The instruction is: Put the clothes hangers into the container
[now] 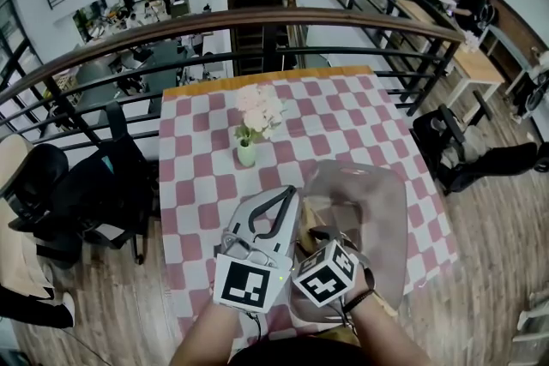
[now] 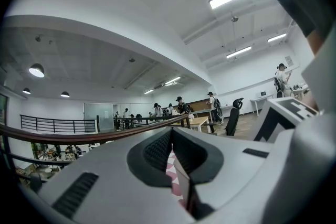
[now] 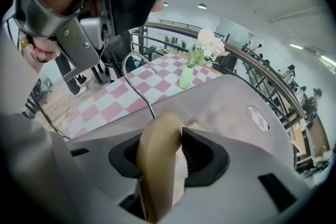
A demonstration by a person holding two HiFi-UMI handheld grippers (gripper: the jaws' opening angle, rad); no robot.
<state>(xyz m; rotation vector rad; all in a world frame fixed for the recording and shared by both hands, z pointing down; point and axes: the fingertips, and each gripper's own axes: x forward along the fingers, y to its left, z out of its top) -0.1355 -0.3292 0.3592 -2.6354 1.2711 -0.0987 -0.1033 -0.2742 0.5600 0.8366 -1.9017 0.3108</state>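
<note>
A tan wooden clothes hanger (image 3: 156,165) with a metal hook (image 3: 137,68) stands between the jaws of my right gripper (image 3: 169,153). A gap shows beside the right pad, so the jaws are open around it. In the head view the right gripper (image 1: 324,237) hovers over the near end of the translucent grey container (image 1: 382,193), whose wall (image 3: 247,99) also lies just ahead in the right gripper view. My left gripper (image 1: 286,193) is just left of the container, tilted upward and shut with nothing in it (image 2: 173,157).
The container sits on a table with a pink-and-white checked cloth (image 1: 343,111). A green vase of pale flowers (image 1: 247,150) stands mid-table. A curved railing (image 1: 257,17) runs behind it. Chairs with dark bags (image 1: 103,184) stand left, and a backpack (image 1: 446,141) lies on the floor right.
</note>
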